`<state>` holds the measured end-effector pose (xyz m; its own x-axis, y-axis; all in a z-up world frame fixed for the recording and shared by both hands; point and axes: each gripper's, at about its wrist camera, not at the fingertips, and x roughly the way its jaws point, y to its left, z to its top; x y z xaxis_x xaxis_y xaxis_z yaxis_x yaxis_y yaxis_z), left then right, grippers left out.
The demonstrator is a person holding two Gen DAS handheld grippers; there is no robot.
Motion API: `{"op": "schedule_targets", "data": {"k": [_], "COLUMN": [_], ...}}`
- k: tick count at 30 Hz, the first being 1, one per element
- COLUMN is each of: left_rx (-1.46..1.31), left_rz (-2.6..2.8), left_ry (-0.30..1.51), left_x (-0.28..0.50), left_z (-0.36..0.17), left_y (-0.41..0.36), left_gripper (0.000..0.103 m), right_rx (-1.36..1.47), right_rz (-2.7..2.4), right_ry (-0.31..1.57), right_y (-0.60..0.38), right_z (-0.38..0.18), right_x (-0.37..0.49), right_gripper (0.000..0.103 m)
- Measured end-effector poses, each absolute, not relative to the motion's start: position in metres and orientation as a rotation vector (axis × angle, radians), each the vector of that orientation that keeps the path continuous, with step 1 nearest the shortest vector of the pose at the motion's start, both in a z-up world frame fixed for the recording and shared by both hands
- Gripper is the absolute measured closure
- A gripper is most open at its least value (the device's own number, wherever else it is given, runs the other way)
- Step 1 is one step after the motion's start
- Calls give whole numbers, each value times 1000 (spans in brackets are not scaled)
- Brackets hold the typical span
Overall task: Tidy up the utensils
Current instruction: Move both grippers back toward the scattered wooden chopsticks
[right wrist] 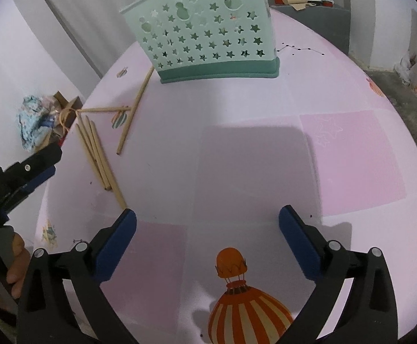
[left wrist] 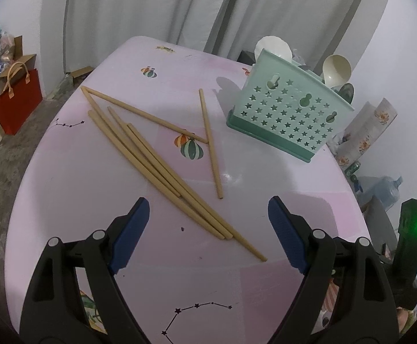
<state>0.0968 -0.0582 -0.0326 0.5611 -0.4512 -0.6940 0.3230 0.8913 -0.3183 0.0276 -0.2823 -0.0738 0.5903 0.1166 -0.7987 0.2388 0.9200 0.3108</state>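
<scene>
Several wooden chopsticks (left wrist: 162, 169) lie loose on the pink table (left wrist: 93, 189); one single chopstick (left wrist: 210, 143) lies apart, nearer the holder. A mint-green utensil holder (left wrist: 288, 114) with star holes stands upright at the far right, with spoons (left wrist: 336, 70) in it. My left gripper (left wrist: 208, 223) is open and empty, just above the near ends of the chopsticks. In the right wrist view the chopsticks (right wrist: 99, 157) lie at the left and the holder (right wrist: 208, 34) stands at the far middle. My right gripper (right wrist: 207, 226) is open and empty over bare table.
The left gripper (right wrist: 21, 175) shows at the left edge of the right wrist view. A red bag (left wrist: 16, 100) and boxes stand on the floor left of the table. A water jug (left wrist: 386, 189) and rolled paper (left wrist: 366, 132) are on the right.
</scene>
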Motion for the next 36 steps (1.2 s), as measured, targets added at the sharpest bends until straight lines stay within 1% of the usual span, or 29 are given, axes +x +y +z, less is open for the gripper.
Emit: {"op": "schedule_targets", "data": {"k": [8,19,20,23,25,27,29,31,34,36], "left_rx": [-193,-210,-214,-224,-231,-239,-264,-297,-341,-387], "left_rz": [-405,-280,-273,-270,-293,-315,-324,-336,-346,-357], "left_ry": [837,805,808,826,826,813,801,799,815,850], "left_x": [93,92,94,106,116,126,138,152,174,197], "left_z": [-29,-20,-20,-21,-17,-12,-7,-3,-2,-4], "left_y": [-42,-11,-10,-10,-14,-18,-19,-20,-21,-19], "left_gripper": [22,23,25,34,42,46,50,58,63,63], "right_rx": [479,526,518,480,450,436,446,466,509,532], "right_rz": [-44,24,32,39,35,35,40,48,66,76], "right_ry": [870,826,826,830,840,846,844,838,824,819], "right_y": [-290,-300,-300,-297,-293,-291,-293,-295,-300,-303], "right_z": [-76,-78,-78,-78,-77,-77,-78,-78,-79,-79], "right_x": [18,11,11,10,11,10,9,7,4,3], "right_gripper": [6,6,6,6,6,6,6,6,6,6]}}
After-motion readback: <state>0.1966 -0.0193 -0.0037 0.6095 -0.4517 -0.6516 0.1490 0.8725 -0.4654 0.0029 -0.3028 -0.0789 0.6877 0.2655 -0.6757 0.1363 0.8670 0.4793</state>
